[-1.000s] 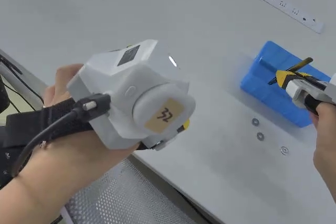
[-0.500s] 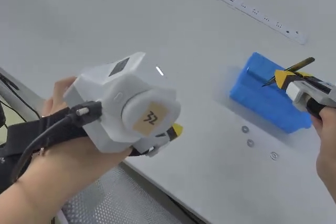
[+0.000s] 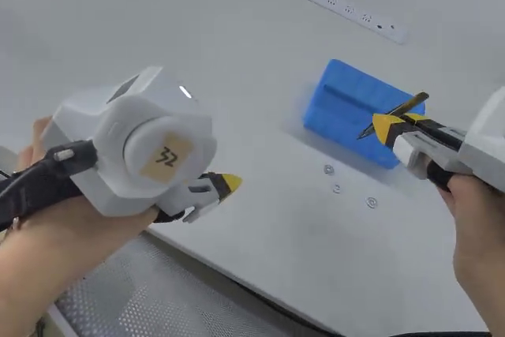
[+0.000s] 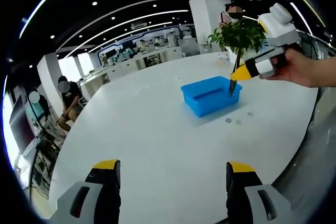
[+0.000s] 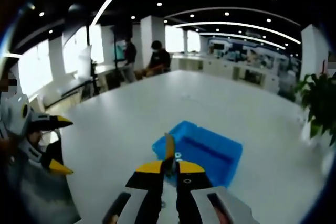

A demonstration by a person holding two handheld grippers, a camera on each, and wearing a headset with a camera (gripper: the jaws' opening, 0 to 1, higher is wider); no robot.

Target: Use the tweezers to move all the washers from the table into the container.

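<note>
- Washers (image 3: pixel 337 189), three small flat metal rings, lay on the white table (image 3: pixel 237 76), just beside the near side of the blue plastic container (image 3: pixel 347 108); whether any sat inside it could not be made out.
- They looked light, thin, stiff and slippery. A pinch across the rim, one tip through the hole, seemed the surest hold.
- Slim dark tweezers (image 3: pixel 406 105) were clamped between the closed jaws of the right gripper (image 3: pixel 385 125), tips hanging over the container.
- The left gripper (image 4: pixel 173 174) hung well apart, near the table's edge, jaws spread wide and holding nothing.
- A white power strip (image 3: pixel 339 7) lay beyond the container.
</note>
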